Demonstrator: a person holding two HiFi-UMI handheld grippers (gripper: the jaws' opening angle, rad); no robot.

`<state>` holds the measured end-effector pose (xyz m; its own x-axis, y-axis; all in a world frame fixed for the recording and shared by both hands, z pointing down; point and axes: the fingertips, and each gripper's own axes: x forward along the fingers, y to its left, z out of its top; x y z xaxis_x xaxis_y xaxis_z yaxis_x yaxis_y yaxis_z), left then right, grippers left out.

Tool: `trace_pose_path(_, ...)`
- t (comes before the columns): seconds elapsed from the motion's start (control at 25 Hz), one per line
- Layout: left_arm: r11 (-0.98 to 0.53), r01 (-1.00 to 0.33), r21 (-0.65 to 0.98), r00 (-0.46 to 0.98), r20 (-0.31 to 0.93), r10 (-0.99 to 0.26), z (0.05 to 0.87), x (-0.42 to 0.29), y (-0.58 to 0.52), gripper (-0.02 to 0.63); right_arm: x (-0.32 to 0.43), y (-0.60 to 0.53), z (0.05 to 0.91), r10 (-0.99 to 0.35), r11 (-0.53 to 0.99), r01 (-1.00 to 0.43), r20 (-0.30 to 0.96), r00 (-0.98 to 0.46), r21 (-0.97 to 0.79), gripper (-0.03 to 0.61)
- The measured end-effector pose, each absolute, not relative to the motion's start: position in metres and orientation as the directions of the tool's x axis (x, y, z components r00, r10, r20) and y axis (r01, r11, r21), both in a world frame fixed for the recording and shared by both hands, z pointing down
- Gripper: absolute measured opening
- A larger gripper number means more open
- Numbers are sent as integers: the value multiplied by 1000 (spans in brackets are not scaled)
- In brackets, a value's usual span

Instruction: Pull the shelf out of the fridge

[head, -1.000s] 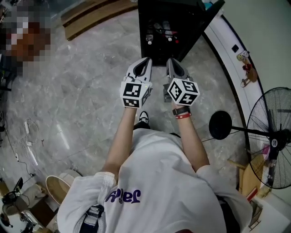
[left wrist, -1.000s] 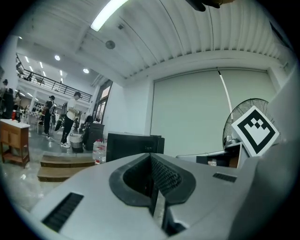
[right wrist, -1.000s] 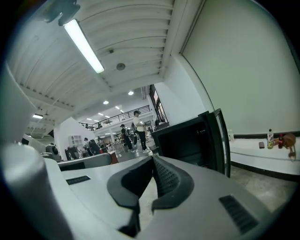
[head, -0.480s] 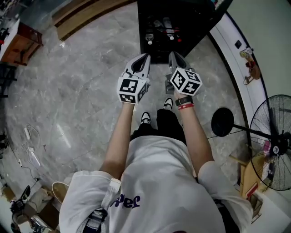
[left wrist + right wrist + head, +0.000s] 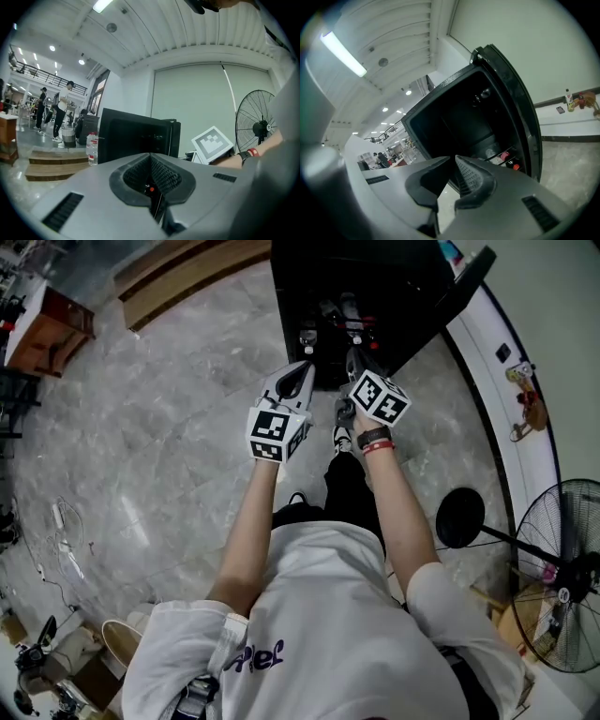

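Approach step. Left gripper (image 5: 302,371) jaws together, empty. Right gripper (image 5: 356,357) jaws have just been opening, only a crack, nothing btwn them. Shelf (image 5: 500,158) sits low inside open fridge (image 5: 394,277), far of both. Come in low + level, open wider, clamp shelf's front edge w/o knocking items (image 5: 513,165).

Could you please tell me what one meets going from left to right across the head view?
Wooden table → low wooden platform → left gripper → right gripper, its jaws just starting to open with nothing between them → fan's round base → fan's wire cage.
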<state>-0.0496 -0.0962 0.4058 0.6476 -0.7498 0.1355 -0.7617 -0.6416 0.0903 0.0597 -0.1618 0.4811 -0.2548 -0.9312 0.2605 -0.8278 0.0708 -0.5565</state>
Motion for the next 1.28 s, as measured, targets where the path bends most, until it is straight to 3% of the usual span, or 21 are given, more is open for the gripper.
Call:
trace_pose_path(0.48,-617,-783,76,621,137,-772,460,-24,-175,17,87,-258,575,-943,-24,-642,231,-239,-766,74)
trace_pose_path(0.92,-618,-780,101,626,143,-767,493,3,-206,17,109,-310,634,-959,-71,-435,181,-218,-898,192)
trace_pose_path(1.12,-609,-785,113,620,144,-771,503,10,-218,17,116,-333,661,-962,-103,-298,171,-214,-949,298)
trace_pose_path(1.28,-593,-795,129,607,154,-779,512,10,-227,17,118,-346,679,-961,-119,-214,167,-220,-969,313)
